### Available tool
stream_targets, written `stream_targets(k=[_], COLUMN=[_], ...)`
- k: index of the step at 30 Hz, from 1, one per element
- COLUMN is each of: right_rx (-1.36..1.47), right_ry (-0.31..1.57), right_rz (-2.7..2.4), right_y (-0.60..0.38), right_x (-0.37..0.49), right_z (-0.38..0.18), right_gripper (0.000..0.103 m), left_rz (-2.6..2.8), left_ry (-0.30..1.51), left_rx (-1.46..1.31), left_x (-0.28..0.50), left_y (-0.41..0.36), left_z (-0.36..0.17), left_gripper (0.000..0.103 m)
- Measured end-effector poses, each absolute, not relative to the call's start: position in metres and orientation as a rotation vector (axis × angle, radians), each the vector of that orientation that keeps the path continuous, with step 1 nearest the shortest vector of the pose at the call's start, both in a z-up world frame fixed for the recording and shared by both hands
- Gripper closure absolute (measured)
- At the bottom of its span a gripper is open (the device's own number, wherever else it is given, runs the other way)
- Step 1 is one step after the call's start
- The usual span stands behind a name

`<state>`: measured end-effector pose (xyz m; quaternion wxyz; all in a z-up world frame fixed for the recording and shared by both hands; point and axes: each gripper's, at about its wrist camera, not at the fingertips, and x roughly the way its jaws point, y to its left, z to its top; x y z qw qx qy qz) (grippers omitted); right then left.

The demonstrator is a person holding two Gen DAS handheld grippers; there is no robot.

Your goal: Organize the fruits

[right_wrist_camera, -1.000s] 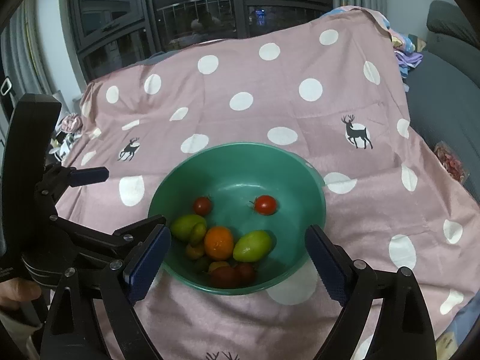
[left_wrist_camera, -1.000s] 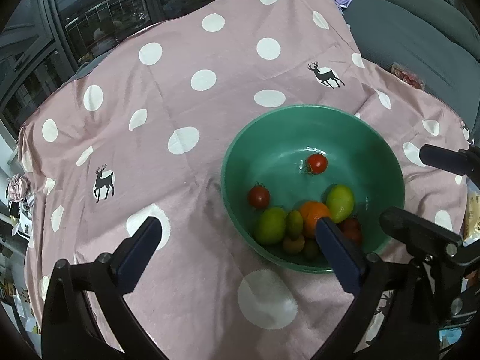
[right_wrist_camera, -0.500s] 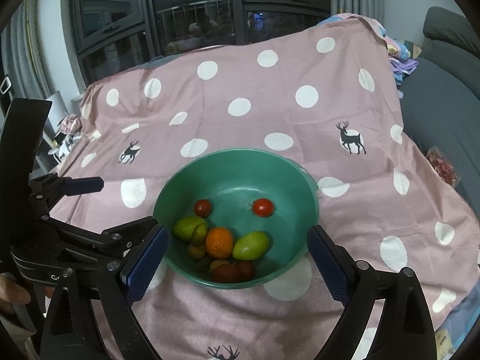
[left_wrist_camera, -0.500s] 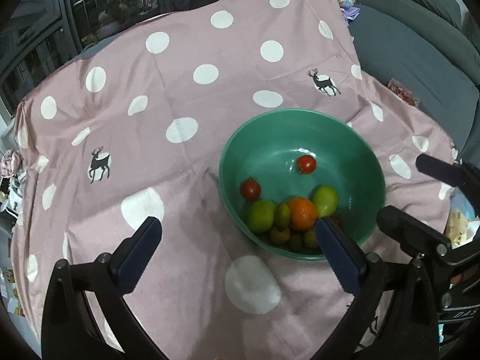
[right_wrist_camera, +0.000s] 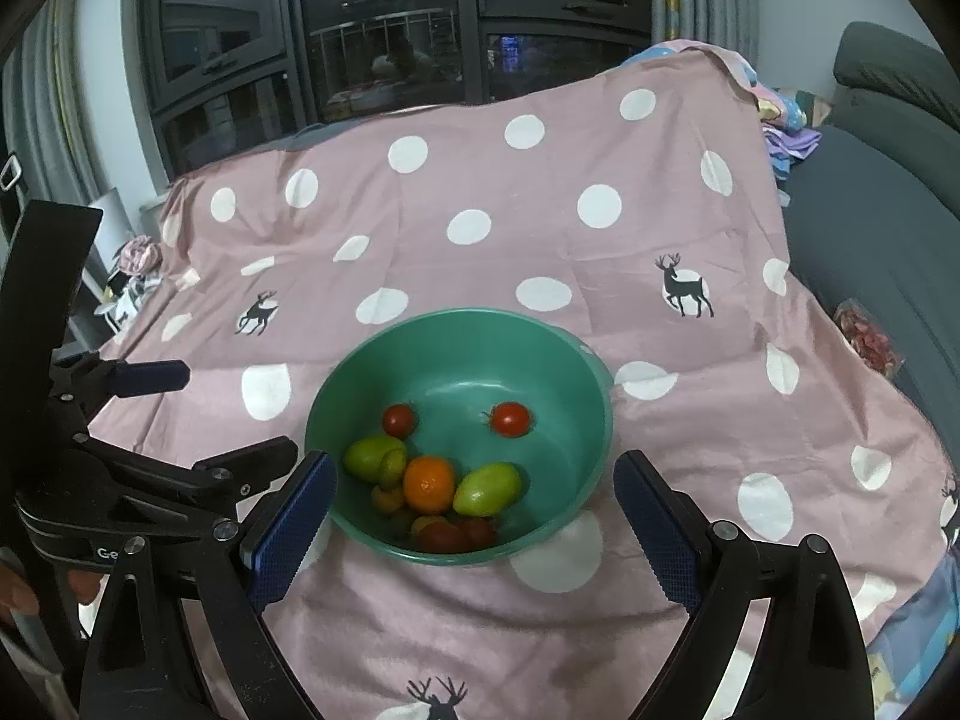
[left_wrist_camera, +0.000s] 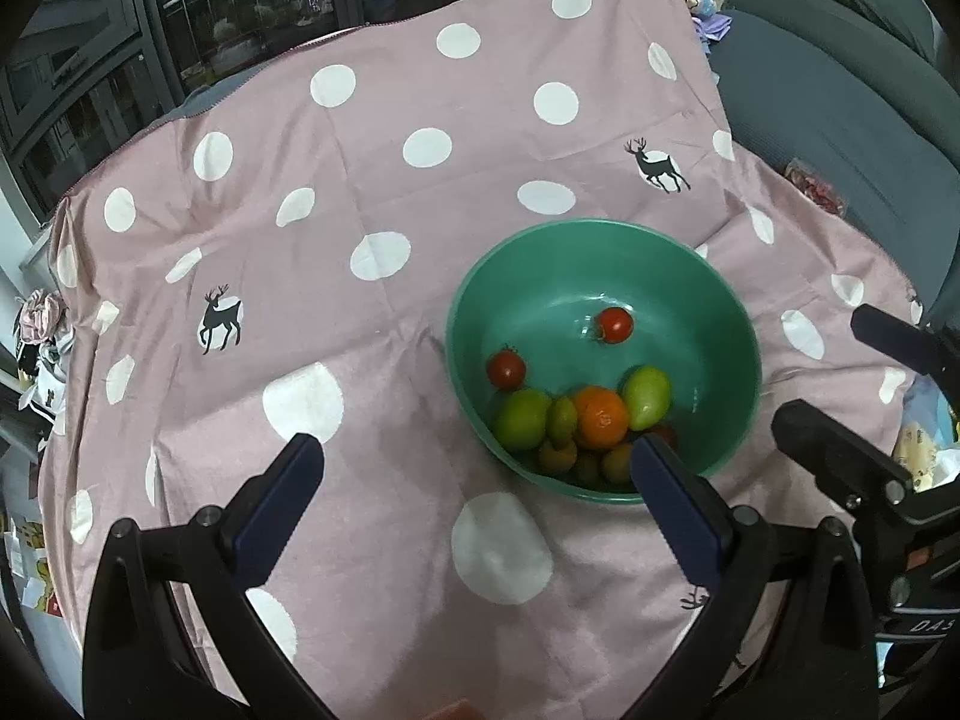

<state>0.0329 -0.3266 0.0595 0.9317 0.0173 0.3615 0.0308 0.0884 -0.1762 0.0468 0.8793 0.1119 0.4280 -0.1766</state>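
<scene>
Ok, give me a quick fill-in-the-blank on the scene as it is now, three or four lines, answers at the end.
1. All the fruit lies inside the green ____.
2. The one orange sits between two ____ fruits.
3. The bowl stands on a pink cloth printed with white dots and dark ____.
4. The left gripper and the right gripper both have jaws that are ____, with nothing held.

Missing words: bowl; green; deer; open
</scene>
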Motion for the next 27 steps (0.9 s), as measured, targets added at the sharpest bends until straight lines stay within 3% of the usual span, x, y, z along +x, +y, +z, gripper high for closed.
stream_targets(k=[27], right_rx=[0.023], right_ry=[0.751], right_rz=[0.065], right_y=[-0.3250], right_x=[0.0353], right_z=[0.0603], right_gripper=[0.009], left_rz=[-0.346], left_ry=[0.912], left_rx=[0.261], left_x=[0.0927], left_y=[-0.1810], left_z=[0.0525], left_gripper=[0.000])
